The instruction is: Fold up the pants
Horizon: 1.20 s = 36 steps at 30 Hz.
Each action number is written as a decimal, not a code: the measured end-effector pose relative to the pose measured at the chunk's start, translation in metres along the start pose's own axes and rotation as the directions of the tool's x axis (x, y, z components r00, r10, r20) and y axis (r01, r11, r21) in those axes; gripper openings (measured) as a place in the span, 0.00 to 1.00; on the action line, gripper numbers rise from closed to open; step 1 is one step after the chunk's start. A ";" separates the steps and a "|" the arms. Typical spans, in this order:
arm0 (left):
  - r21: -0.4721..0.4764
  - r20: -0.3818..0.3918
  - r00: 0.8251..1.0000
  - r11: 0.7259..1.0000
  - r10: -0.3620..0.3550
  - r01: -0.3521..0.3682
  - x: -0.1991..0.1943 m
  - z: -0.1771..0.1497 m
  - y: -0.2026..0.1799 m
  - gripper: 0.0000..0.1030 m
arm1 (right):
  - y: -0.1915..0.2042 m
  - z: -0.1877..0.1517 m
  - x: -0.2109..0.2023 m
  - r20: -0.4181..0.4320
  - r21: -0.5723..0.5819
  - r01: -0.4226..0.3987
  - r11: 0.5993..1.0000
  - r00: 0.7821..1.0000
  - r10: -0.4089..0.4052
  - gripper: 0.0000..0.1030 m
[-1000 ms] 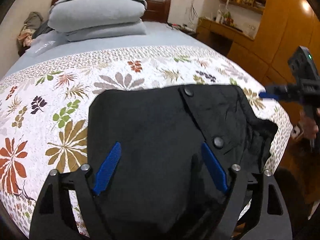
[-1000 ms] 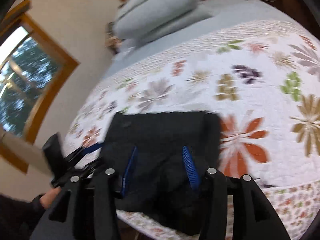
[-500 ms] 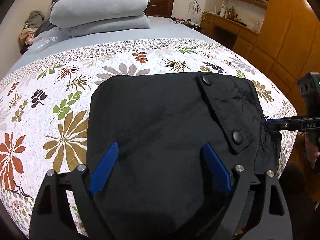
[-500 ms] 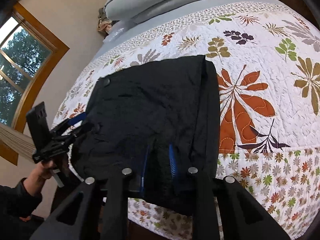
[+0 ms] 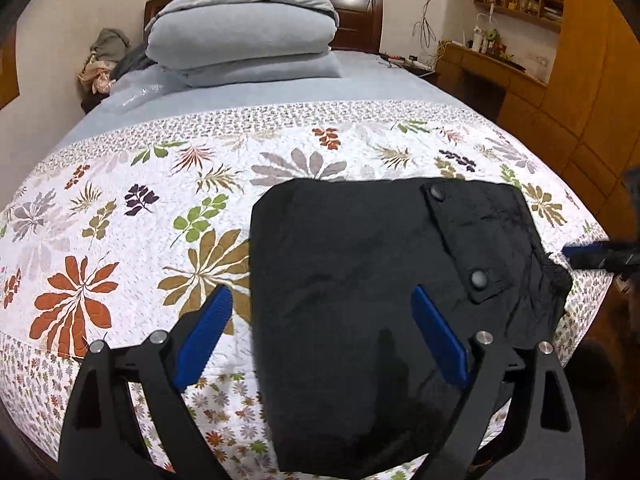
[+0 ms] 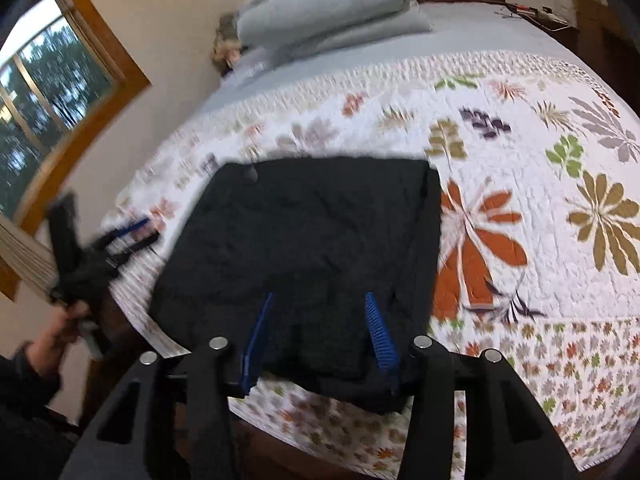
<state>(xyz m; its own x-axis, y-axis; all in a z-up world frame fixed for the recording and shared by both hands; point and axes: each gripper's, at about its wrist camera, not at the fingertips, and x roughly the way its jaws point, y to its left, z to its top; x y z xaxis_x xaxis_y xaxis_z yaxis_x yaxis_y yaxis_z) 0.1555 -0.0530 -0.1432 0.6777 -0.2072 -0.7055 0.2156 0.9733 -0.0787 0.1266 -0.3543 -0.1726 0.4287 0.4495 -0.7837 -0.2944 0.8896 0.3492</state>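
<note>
Now the black pants (image 5: pixel 360 280) lie folded into a compact block on the floral quilt (image 5: pixel 120 208) near the foot edge of the bed; seen from the left tool (image 5: pixel 320 336), the block spreads from 12 toward 2 o'clock, its long axis crosswise, left border between the blue pads; this tool's jaws stand wide, opening, nothing pinched; the right tool (image 6: pixel 318 334) is the nearer, hovering over the block's near edge at 12 o'clock, jaws parting with cloth between but not pressed; half a second earlier its pads were nearly together there, and the left tool sat squarely over the cloth, not its border
</note>
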 end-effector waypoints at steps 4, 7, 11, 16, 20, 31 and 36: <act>0.008 0.025 1.000 1.000 0.016 -0.016 -0.007 0.007 -0.010 0.94 | -0.012 -0.014 0.008 -0.014 0.051 0.009 0.999 1.000 -0.008 0.47; 0.006 0.035 0.999 1.000 0.021 -0.022 -0.011 0.013 -0.014 0.95 | -0.014 -0.012 -0.006 0.045 0.092 -0.048 0.995 0.998 0.044 0.47; -0.013 0.046 0.999 1.000 0.019 -0.019 -0.015 0.019 -0.015 0.97 | -0.006 -0.010 -0.007 0.047 0.066 -0.042 0.997 0.998 0.039 0.47; -0.026 0.038 0.999 0.999 0.029 -0.028 -0.013 0.021 -0.012 0.97 | -0.012 -0.020 0.017 -0.022 0.093 -0.002 0.996 1.000 0.004 0.48; -0.026 0.013 0.998 0.998 0.059 -0.059 -0.004 0.018 -0.006 0.97 | -0.010 -0.021 0.019 -0.035 0.072 0.017 0.997 0.999 -0.014 0.48; -0.156 -0.155 0.987 0.988 -0.029 0.004 0.023 -0.006 0.062 0.97 | -0.059 0.016 -0.010 0.040 0.267 -0.153 0.951 0.988 0.147 0.74; -0.282 -0.222 0.951 0.948 -0.216 0.149 0.055 -0.016 0.083 0.97 | -0.085 0.020 0.029 -0.022 0.347 -0.198 0.917 0.975 0.219 0.77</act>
<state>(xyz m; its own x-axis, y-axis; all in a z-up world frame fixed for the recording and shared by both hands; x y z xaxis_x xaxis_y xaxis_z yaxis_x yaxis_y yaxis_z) 0.1989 0.0177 -0.2001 0.4414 -0.3853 -0.8104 0.1078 0.9194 -0.3784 0.1811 -0.4150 -0.2140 0.3350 0.6317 -0.6991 -0.0585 0.7545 0.6537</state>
